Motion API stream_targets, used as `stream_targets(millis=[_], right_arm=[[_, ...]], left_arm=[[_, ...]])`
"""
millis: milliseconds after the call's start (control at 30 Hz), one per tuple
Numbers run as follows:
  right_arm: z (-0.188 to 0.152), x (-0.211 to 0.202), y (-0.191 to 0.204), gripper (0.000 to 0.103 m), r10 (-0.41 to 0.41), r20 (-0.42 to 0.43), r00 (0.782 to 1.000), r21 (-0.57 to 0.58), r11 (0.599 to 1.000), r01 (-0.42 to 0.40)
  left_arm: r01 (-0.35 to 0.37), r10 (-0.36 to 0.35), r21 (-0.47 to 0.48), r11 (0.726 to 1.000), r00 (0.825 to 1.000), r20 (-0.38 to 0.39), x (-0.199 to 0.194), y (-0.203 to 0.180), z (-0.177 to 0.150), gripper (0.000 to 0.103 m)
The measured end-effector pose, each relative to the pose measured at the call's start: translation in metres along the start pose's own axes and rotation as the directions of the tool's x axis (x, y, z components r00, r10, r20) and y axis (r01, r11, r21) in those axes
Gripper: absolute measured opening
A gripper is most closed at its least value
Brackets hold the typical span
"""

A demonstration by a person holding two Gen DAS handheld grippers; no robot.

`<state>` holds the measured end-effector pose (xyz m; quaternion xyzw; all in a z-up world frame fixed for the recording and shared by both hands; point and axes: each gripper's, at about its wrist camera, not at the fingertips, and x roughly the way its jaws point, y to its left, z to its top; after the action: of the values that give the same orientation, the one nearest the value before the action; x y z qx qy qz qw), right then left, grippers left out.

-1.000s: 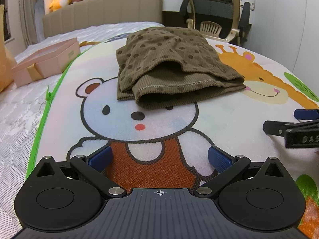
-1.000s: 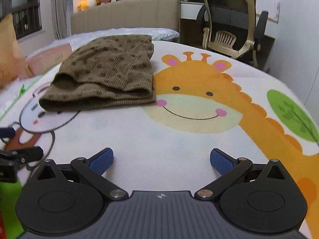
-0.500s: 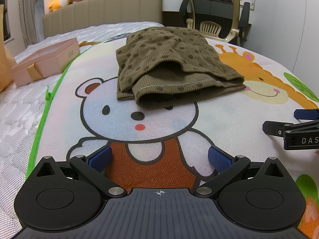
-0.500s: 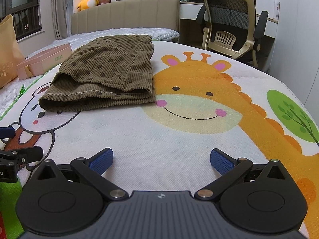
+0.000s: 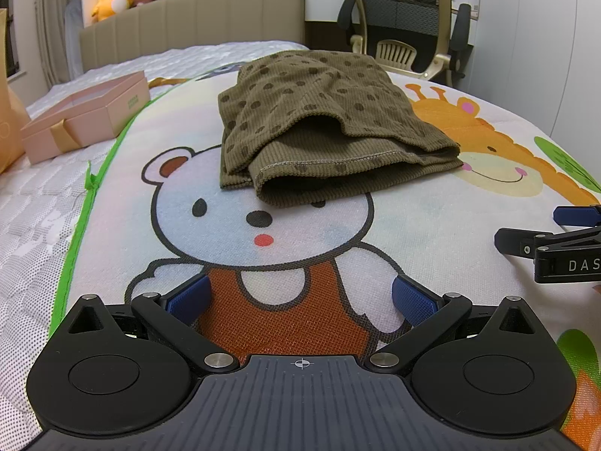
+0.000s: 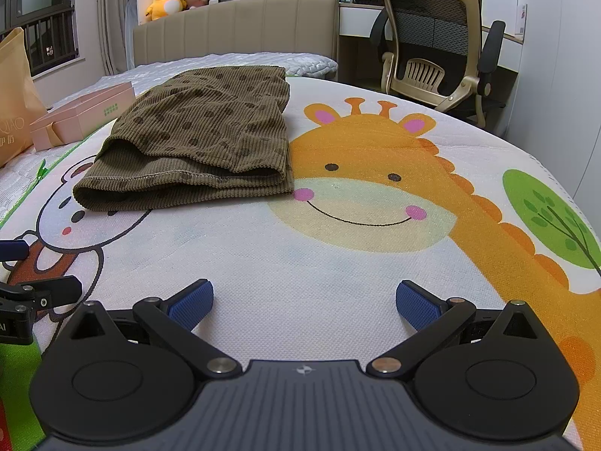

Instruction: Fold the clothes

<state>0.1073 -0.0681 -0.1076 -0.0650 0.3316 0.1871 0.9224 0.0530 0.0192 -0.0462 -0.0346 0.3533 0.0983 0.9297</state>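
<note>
The garment (image 5: 323, 120), a brown dotted piece, lies folded in layers on the cartoon mat (image 5: 432, 225), at 12 o'clock from the left gripper (image 5: 300, 298) and 11 o'clock from the right gripper (image 6: 304, 300). Both grippers are released, fingers spread, empty, well apart from the cloth. Judged: the fold appears complete, so the tools rest clear to avoid disturbing the stacked layers.

A folded garment (image 5: 323, 124) is laid on the mat (image 5: 432, 218), well ahead of both grippers; a box (image 5: 86, 112) is placed to its left, off the mat, and a chair (image 6: 435, 49) stands behind
</note>
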Motion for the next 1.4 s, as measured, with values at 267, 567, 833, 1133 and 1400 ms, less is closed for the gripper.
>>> stream_targets(millis=[267, 567, 833, 1133, 1400], right_arm=[[0.0, -0.0002, -0.0003, 0.103, 0.001, 0.0, 1.0, 0.0, 1.0, -0.001], [0.0, 0.0002, 0.0001, 0.103, 0.0, 0.0, 1.0, 0.001, 1.0, 0.0], [-0.0001, 0.0002, 0.0002, 0.103, 0.0, 0.0, 1.0, 0.0, 1.0, 0.0], [0.0, 0.0002, -0.0003, 0.103, 0.001, 0.0, 1.0, 0.0, 1.0, -0.001], [-0.0001, 0.0001, -0.0012, 0.103, 0.002, 0.0, 1.0, -0.001, 1.0, -0.002]], left_arm=[[0.001, -0.001, 0.0, 1.0, 1.0, 0.0, 0.0003, -0.0001, 0.0, 0.103], [0.007, -0.007, 0.007, 1.0, 1.0, -0.006, 0.0003, 0.001, 0.0008, 0.103], [0.01, -0.01, 0.012, 1.0, 1.0, -0.012, 0.0007, 0.0013, 0.0017, 0.103], [0.007, -0.007, 0.009, 1.0, 1.0, -0.007, 0.001, 0.0004, 0.0011, 0.103], [0.008, -0.008, 0.005, 1.0, 1.0, -0.004, 0.0007, 0.0014, 0.0009, 0.103]])
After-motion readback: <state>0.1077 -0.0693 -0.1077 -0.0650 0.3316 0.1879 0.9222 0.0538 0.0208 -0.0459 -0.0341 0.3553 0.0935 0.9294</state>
